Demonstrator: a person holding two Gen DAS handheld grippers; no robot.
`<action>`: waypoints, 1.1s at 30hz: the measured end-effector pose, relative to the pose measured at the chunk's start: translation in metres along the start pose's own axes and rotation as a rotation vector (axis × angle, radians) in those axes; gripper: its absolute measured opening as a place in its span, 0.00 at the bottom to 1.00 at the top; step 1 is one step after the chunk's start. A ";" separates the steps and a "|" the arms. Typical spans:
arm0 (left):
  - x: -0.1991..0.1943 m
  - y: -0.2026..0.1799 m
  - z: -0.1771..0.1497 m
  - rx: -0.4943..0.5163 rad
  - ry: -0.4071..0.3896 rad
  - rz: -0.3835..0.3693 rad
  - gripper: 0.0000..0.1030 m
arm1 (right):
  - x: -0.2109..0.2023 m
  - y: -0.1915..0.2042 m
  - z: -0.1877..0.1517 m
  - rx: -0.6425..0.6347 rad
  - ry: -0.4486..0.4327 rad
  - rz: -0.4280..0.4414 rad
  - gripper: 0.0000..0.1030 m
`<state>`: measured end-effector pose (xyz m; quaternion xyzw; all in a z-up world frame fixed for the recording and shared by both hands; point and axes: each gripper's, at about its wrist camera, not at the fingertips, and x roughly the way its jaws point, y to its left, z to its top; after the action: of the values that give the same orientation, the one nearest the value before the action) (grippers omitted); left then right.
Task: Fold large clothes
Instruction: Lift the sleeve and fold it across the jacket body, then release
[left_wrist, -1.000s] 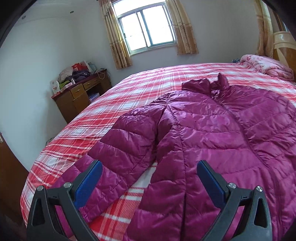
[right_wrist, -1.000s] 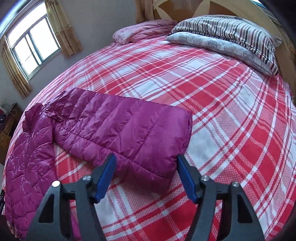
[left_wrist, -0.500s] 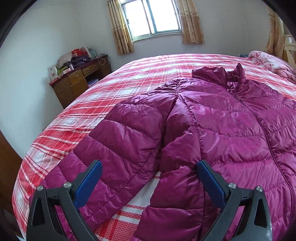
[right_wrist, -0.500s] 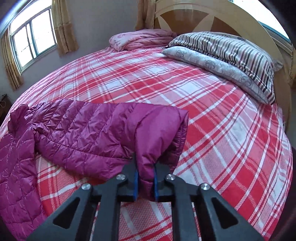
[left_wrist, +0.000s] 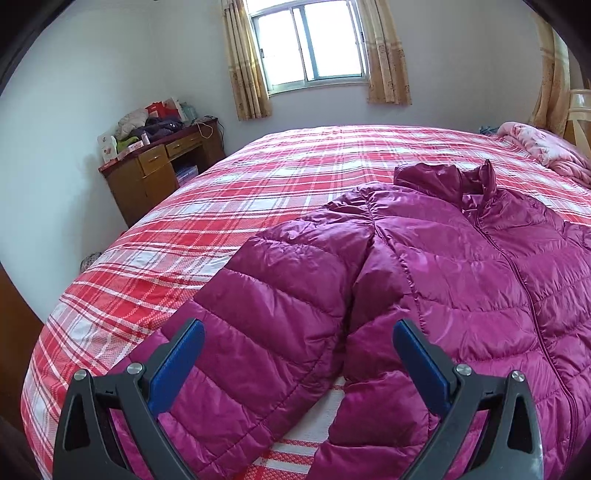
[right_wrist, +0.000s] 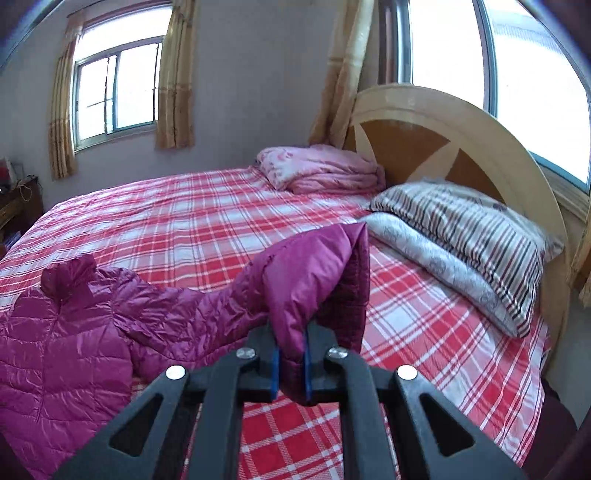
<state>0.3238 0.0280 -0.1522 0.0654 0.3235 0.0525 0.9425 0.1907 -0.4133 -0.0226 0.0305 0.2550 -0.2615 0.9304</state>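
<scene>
A magenta quilted puffer jacket (left_wrist: 461, 280) is lying front-up on a big bed w/ a red-and-white plaid bedspread (left_wrist: 258, 192), zip running down the middle, collar bunched toward the far side.

The right gripper (right_wrist: 290, 363) is pinching the cuff end of one sleeve (right_wrist: 314, 273), blue pads clamped tight on the fabric, and holding it up off the bedspread; the sleeve is arching over the pads and sagging back down to the shoulder. The left gripper (left_wrist: 297, 363) is hovering just above the other sleeve (left_wrist: 266, 317), fingers spread wide, nothing betw. them. That sleeve is lying flat, angled out from the body.

Judging by the look: light, soft, puffy, w/ a shiny shell that's prob. slippery. It's likely to slump and spring back rather than hold a crease. Best hold is prob. a cuff or hem edge, where the padding is thinner, not the fat quilted middle.

Around it: a striped pillow (right_wrist: 476, 236) stacked on a paler one by the curved wooden headboard (right_wrist: 443, 122), a folded pink blanket (right_wrist: 317, 170) in the far corner, a curtained window (left_wrist: 310, 40) beyond, and a cluttered wooden desk (left_wrist: 159, 166) against the wall.
</scene>
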 end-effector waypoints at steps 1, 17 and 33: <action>0.000 0.000 -0.001 -0.001 0.002 -0.001 0.99 | -0.005 0.010 0.005 -0.020 -0.021 0.011 0.10; 0.007 0.020 -0.003 -0.059 0.007 -0.018 0.99 | -0.029 0.150 0.027 -0.291 -0.139 0.185 0.10; 0.008 0.030 -0.006 -0.074 0.022 -0.016 0.99 | -0.006 0.280 -0.036 -0.551 -0.095 0.337 0.10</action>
<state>0.3249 0.0592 -0.1568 0.0272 0.3320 0.0575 0.9411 0.3104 -0.1620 -0.0720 -0.1930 0.2640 -0.0259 0.9447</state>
